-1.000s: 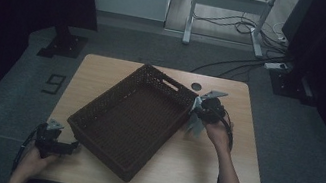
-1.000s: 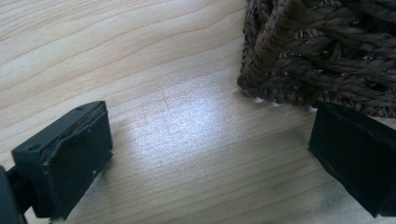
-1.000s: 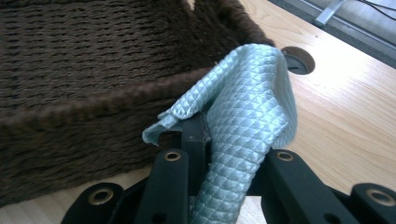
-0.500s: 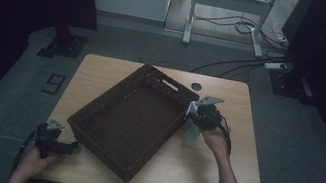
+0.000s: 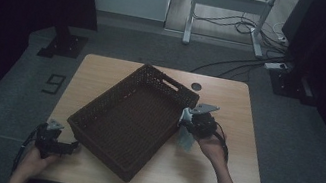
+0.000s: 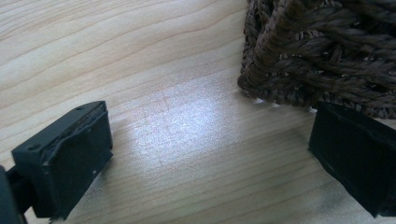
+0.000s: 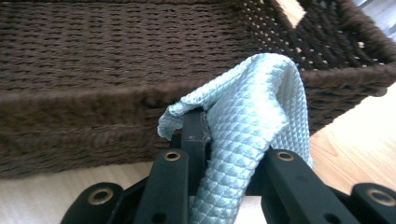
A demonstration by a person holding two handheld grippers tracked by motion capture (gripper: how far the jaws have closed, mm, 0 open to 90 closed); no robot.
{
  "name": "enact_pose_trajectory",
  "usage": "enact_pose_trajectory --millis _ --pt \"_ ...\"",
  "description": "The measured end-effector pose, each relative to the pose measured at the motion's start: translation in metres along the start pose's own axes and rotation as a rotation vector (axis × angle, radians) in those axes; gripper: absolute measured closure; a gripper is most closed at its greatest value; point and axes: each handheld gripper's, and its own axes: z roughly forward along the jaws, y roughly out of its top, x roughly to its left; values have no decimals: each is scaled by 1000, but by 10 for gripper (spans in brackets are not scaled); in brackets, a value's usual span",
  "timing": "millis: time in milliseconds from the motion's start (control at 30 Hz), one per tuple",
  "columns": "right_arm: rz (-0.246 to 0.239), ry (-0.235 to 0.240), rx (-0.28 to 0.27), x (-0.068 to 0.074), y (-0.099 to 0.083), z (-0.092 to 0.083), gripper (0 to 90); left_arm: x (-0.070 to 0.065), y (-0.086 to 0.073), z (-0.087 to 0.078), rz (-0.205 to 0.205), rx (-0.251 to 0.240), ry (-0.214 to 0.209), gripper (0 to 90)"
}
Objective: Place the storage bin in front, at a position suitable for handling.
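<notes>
Right gripper view: the right gripper (image 7: 205,140) pinches a pale blue quilted cloth (image 7: 247,126) just beside the long wall of a dark brown woven basket (image 7: 93,56). At the wooden table's (image 5: 216,182) near corner, the left gripper (image 6: 210,154) rests with jaws spread by the basket's corner.

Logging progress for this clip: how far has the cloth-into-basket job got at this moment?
Done: the right tongs are shut on the pale blue cloth, lifted off the table.
In hand: the cloth hangs just outside the wicker basket, near its right rim.
Left: carrying it over the rim and releasing it inside; the basket looks empty. The left tongs stand open by the basket's near corner.
</notes>
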Motion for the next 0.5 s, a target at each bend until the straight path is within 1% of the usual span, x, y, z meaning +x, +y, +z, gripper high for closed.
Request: enact_pose_trajectory --millis 167,367,500 --pt "-22 16 -5 10 -2 -3 766 0 0 0 -2 0 0 0" --pt "-32 38 -15 21 -4 -7 765 0 0 0 1 2 0 0" --pt "-54 56 -17 29 -5 -9 765 0 0 0 1 3 -1 0"
